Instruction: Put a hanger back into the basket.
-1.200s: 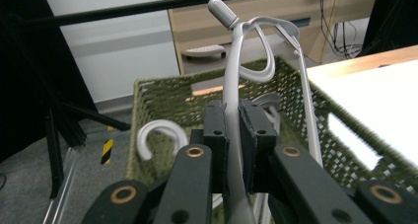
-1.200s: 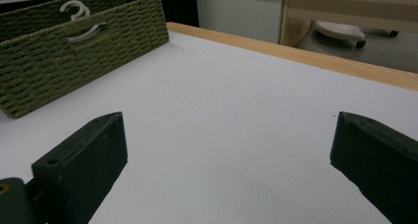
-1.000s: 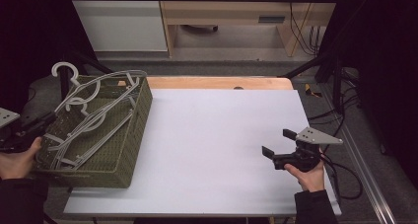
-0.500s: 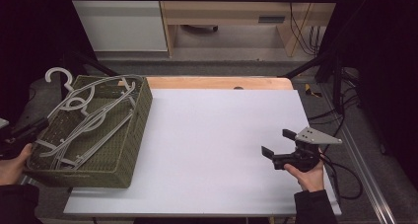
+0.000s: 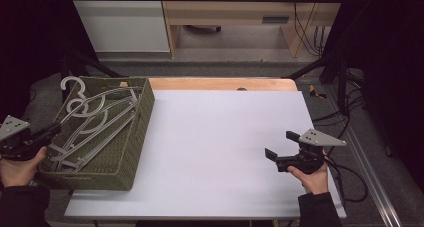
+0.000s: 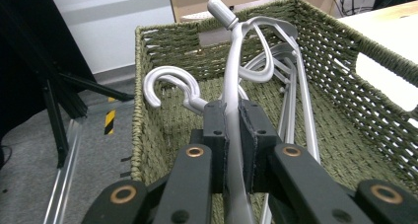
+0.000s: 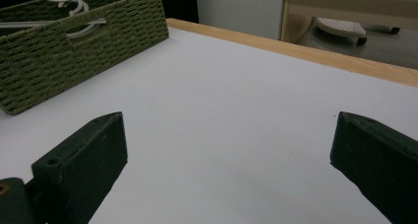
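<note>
Jaws on my left gripper [image 6: 234, 135] are clenched on the arm of a grey plastic hanger [image 6: 231, 86], w/ the pads pinching it from both sides just below its hook. That hanger sits on a pile of other hangers [image 5: 95, 129] inside the green woven basket [image 5: 131, 159] at the table's left edge. My right gripper [image 5: 281, 148] hangs w/ jaws spread wide, nothing btwn them, low over the bare white tabletop [image 5: 220, 137], well apart from the basket.

Step in hand looks like pulling one hanger out. I'd lift slowly and straight up, since the hooks [image 6: 170, 83] nest together and a neighbour could snag and ride along. The pinch is narrow, so the hanger may swivel; I'd keep the wrist steady. Right gripper could brace the basket rim if it starts to tip.
</note>
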A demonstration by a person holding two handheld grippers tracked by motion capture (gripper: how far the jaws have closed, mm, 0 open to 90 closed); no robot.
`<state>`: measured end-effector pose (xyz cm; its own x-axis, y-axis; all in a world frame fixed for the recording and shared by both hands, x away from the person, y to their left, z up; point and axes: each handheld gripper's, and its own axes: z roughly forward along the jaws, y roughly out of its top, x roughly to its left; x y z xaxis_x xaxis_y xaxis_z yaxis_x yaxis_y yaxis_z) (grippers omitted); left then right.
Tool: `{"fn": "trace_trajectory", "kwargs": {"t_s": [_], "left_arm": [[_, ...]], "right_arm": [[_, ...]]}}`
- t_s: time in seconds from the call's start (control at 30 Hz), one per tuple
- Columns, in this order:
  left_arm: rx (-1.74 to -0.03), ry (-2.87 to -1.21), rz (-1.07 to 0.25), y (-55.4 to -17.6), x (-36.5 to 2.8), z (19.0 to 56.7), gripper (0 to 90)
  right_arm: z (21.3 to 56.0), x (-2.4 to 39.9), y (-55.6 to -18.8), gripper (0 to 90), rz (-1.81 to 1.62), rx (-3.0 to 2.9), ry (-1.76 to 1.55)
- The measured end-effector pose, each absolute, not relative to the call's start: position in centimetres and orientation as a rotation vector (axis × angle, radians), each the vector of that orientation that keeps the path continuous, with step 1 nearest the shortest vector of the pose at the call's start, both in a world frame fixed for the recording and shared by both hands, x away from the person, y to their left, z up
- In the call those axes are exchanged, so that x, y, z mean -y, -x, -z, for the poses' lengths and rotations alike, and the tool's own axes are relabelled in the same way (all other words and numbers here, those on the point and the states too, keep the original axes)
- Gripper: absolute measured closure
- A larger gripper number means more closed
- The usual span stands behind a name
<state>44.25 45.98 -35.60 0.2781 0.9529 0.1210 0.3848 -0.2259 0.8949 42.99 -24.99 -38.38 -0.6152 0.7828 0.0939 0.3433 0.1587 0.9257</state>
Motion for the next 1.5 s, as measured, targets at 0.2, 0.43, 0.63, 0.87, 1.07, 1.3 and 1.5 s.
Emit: {"fn": "trace_trajectory", "kwargs": {"t_s": [0.2, 0.43, 0.63, 0.87, 1.07, 1.3, 1.5], "left_arm": [[-1.224, -1.779, -0.925, -44.8, -45.7, 35.5, 82.6], [-1.262, -1.82, -0.932, -45.7, -45.4, 35.8, 82.4], [-1.335, -1.964, -0.932, -46.2, -44.7, 36.0, 81.2], [-1.401, -2.027, -0.851, -46.2, -45.4, 37.0, 78.9], [-1.38, -1.952, -0.828, -45.7, -45.3, 36.5, 71.9], [-1.268, -1.887, -0.772, -44.9, -43.3, 35.8, 54.2], [-1.139, -1.8, -0.692, -44.0, -39.8, 35.5, 42.0]], "right_arm": [[38.4, 24.9, -43.0, 1.1, -1.449, -2.039, -1.065], [38.4, 25.0, -43.0, 1.1, -1.454, -2.033, -1.07], [38.4, 25.0, -43.0, 1.1, -1.449, -2.04, -1.059], [38.4, 25.0, -42.9, 1.1, -1.453, -2.034, -1.07], [38.4, 25.0, -43.0, 1.1, -1.453, -2.037, -1.066], [38.3, 25.1, -42.9, 1.1, -1.458, -2.037, -1.062], [38.2, 25.1, -42.8, 1.1, -1.469, -2.026, -1.069]]}}
